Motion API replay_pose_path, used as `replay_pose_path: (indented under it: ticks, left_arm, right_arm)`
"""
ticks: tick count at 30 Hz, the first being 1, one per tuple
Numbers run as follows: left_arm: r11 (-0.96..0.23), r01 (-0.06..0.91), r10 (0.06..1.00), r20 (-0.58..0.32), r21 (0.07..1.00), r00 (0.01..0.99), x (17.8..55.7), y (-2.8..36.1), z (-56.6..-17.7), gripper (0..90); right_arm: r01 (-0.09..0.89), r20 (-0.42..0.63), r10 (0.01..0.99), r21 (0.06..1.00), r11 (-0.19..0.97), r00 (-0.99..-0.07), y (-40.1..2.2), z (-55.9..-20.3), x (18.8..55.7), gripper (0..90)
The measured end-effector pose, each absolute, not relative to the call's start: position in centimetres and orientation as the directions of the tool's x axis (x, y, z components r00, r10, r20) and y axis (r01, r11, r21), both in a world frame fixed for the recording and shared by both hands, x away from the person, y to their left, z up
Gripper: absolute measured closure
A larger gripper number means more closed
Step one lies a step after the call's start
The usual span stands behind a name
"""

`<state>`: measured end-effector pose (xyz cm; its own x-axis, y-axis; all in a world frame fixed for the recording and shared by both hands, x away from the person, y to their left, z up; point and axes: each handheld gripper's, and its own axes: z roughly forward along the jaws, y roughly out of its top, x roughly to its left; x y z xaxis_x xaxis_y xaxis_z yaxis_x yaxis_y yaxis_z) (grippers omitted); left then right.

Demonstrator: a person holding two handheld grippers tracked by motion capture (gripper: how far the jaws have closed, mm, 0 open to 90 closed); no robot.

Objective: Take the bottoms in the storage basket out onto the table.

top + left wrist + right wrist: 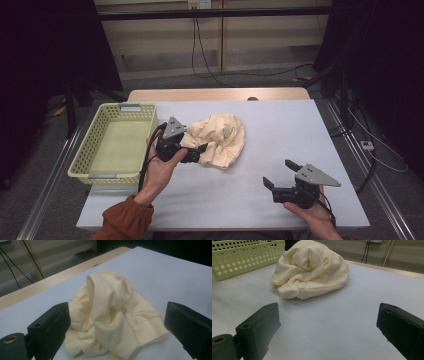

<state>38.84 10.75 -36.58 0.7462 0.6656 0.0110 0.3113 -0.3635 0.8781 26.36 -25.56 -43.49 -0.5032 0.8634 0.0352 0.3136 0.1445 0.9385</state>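
The left gripper, jaws apart, seemingly touches the crumpled cream cloth; the right gripper gapes, well short of it.

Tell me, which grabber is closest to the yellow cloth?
The left gripper. Its open jaws sit right at the crumpled cloth, beside the basket. The right gripper is off near the table's front edge.

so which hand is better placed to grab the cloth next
Left. Its tool is open right at the cloth, jaws flanking it. The right tool is open too but well short, over bare table.
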Motion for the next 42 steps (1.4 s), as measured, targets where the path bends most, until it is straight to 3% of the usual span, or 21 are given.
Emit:
replay_pose_path:
  ticks: [20, 30, 35, 42]
  left_arm:
    - [-0.333, 0.296, 0.703, 0.027, 0.895, 0.711, 36.3, 14.9, -37.1, 6.8]
    - [-0.373, 0.292, 0.697, 0.059, 0.881, 0.714, 35.1, 15.6, -37.9, 6.8]
    - [-0.312, 0.304, 0.725, 0.020, 0.900, 0.688, 34.4, 16.8, -38.3, 7.8]
    - [-0.314, 0.314, 0.737, 0.022, 0.896, 0.676, 33.4, 18.0, -39.2, 7.6]
  right_arm:
    - [0.316, 0.036, 0.865, 0.938, 0.144, -0.500, -25.5, -43.5, 26.4, 4.9]
    - [0.317, 0.034, 0.865, 0.937, 0.146, -0.501, -25.5, -43.5, 26.5, 4.9]
    - [0.317, 0.036, 0.865, 0.937, 0.145, -0.500, -25.5, -43.5, 26.4, 4.9]
    - [0.318, 0.037, 0.866, 0.937, 0.143, -0.499, -25.5, -43.5, 26.4, 4.9]
